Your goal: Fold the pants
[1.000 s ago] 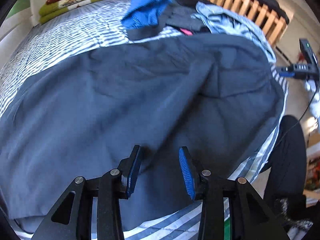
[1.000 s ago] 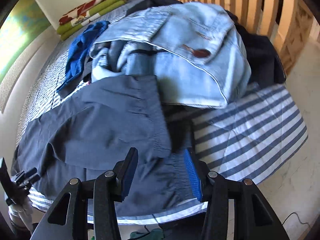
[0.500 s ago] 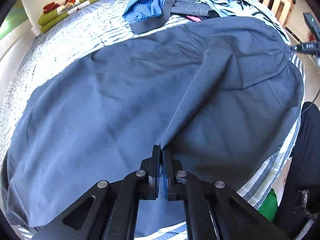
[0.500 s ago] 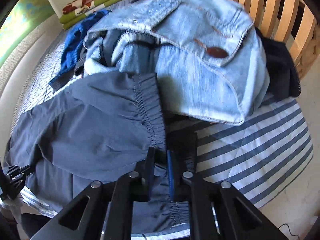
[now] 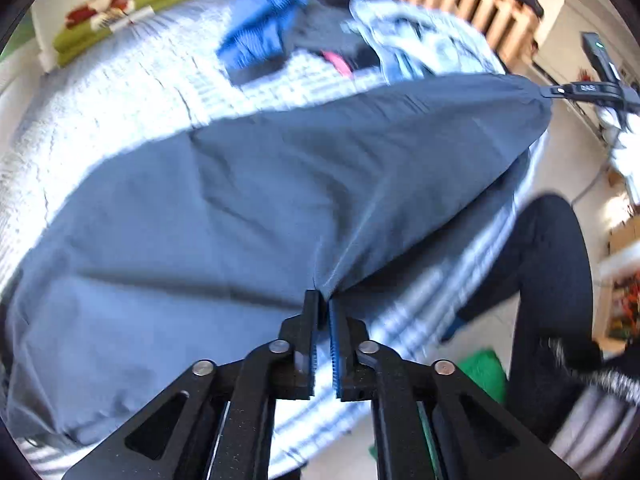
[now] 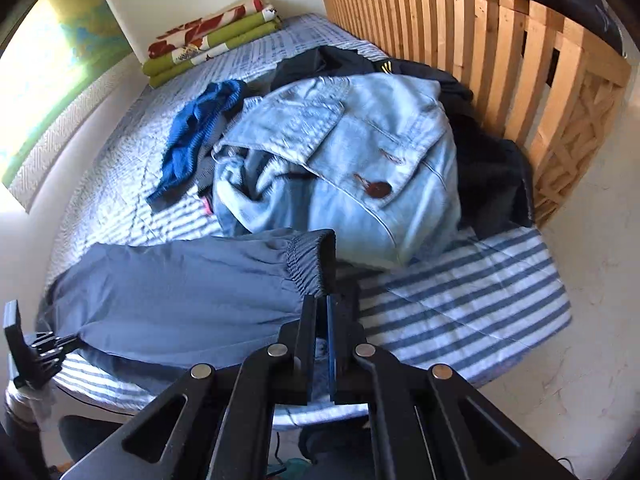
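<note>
- Left gripper [image 5: 324, 300]: black rigid arms with metal rivets; the fingers carry ribbed blue pads [image 5: 334, 344]. The jaws are clamped on a pinch of thin fabric from the pants [image 5: 224, 216], which puckers into a peak at the fingertips.
- Right gripper [image 6: 321, 304]: same construction. The jaws are clamped on the gathered elastic waistband [image 6: 308, 260] at its near corner.
- Pants: slate-grey, smooth, lightweight woven cloth. They lie across the near edge of the bed [image 6: 460, 300], stretched between the two grippers, with soft diagonal creases running toward each grip point. In the right wrist view the near edge appears raised off the bedding.
- Bed: quilted cover with blue and white stripes; a rounded near-right corner hangs toward the pale floor [image 6: 592, 280].
- Denim jacket [image 6: 352, 168]: pale blue, heavy, rumpled into a mound just beyond the waistband, with brown buttons.
- Blue knit garment [image 6: 200, 132]: ribbed, crumpled, left of the jacket.
- Dark garments [image 6: 492, 168]: piled between jacket and slatted wooden rail [image 6: 500, 48].
- Folded blankets [image 6: 208, 44]: green with a red-and-white pattern, stacked flat at the far end.
- Person's leg [image 5: 548, 280]: dark trousers, right of the bed; blurred.
</note>
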Available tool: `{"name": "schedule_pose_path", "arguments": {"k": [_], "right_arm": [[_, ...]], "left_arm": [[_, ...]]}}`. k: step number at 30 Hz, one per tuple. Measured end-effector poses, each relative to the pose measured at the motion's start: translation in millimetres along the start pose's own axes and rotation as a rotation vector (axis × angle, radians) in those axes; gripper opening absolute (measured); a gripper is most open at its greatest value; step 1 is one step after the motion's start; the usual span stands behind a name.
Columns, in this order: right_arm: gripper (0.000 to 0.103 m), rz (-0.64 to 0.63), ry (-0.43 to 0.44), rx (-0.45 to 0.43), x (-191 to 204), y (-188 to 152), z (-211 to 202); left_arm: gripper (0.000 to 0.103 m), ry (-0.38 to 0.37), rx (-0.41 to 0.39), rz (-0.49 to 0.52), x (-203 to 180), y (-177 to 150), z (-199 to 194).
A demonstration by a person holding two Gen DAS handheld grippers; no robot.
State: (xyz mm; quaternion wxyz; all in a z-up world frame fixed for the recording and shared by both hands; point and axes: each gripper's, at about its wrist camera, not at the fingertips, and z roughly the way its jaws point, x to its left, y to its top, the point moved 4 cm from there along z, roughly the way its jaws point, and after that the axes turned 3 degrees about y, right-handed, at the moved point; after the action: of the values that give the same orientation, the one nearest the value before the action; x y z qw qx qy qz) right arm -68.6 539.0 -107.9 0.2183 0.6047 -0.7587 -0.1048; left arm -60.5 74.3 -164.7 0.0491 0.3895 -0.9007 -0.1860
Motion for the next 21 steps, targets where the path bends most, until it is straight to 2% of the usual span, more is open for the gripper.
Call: {"name": "schedule_pose_path", "arguments": {"k": [2,3,4,6,10,13,16,19,21], "right_arm": [[0.007,-0.043,-0.069,0.086,-8.4,-14.9,20.3],[0.008,-0.066,-0.143,0.105,-11.6,-20.1,29.6],[0.008,-0.079,-0.186,0.104,-13.1,-21.7,32.6],[0.009,-0.058,-0.196,0.070,-13.0,-17.8,29.9],[0.011,-0.113,-0.110,-0.017,24.7,0.3,13.4],[0.012,-0.211,-0.023,-0.036,78.4,5.2,14.4],[0.013,-0.344,0.094,-0.024,145.4,-4.0,26.0],[0.016,-0.477,0.178,-0.007,217.4,-21.3,45.3],[0.017,-0.560,0.222,0.015,265.8,-37.1,63.9]], "left_arm": [[0.024,0.000,0.038,0.000,1.0,-12.3,4.0],[0.024,0.007,0.038,-0.005,3.9,-16.4,1.4],[0.024,0.015,0.034,-0.011,7.8,-18.6,-2.4],[0.024,0.038,0.005,-0.047,24.8,-19.1,-14.2],[0.024,0.141,-0.042,-0.141,79.3,-9.1,-28.6],[0.025,0.199,-0.062,-0.278,134.9,-19.0,-44.6],[0.033,0.285,-0.085,-0.431,195.2,-42.9,-63.3],[0.034,0.303,-0.093,-0.607,252.5,-76.6,-69.6],[0.034,0.364,-0.076,-0.698,286.5,-104.9,-66.6]]}}
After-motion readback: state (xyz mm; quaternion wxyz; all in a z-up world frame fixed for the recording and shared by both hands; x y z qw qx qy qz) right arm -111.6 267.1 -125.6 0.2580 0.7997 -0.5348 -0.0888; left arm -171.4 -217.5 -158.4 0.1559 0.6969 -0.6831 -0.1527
